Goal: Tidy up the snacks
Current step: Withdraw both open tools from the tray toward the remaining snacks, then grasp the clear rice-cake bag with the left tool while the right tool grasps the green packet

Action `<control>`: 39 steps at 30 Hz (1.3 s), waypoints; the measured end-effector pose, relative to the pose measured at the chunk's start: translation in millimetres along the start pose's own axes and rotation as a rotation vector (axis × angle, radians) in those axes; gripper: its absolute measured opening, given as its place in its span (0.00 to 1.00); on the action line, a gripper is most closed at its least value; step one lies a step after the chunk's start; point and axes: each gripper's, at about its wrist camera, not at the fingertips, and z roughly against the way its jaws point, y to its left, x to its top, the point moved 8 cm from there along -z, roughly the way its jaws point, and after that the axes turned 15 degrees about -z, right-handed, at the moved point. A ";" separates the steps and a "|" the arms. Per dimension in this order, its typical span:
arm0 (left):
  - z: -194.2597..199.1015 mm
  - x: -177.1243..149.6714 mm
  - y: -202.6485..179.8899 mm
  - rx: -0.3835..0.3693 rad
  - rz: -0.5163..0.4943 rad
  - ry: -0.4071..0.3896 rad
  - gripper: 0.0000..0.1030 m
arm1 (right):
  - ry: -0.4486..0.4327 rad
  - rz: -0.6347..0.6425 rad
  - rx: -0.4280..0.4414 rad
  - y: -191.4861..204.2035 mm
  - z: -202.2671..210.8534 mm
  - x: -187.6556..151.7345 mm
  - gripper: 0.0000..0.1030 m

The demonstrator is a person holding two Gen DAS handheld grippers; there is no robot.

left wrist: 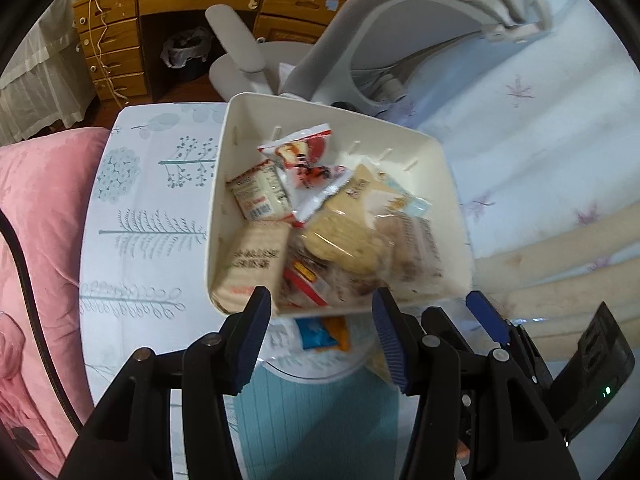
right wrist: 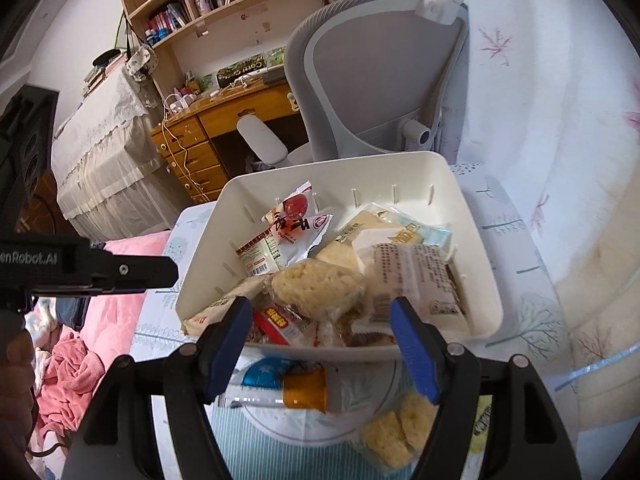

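The white bin fills the middle of both views, set on a tree-print cloth and heaped with wrapped snacks. Below it, at bottom centre, a blue-and-orange packet and a pack of pale cakes lie loose on the cloth. The right gripper stands open and empty; the left gripper also holds nothing, its jaws apart. The film wrappers look light, crinkly and slippery, and the cakes crumbly, so I would pinch a sealed end seam.
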 end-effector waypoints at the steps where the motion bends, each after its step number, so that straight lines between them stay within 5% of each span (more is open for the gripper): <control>1: 4.0 -3.1 -4.1 0.000 -0.004 -0.009 0.50 | -0.002 -0.001 0.002 -1.7 3.6 -0.3 0.70; 19: 39.8 -73.4 -77.2 -0.032 -0.070 -0.055 0.60 | -0.007 -0.119 -0.014 -69.3 73.3 -32.4 0.73; 39: -37.4 -116.4 -127.7 -0.065 -0.211 0.094 0.76 | 0.201 -0.540 -0.082 -170.0 60.5 -79.3 0.73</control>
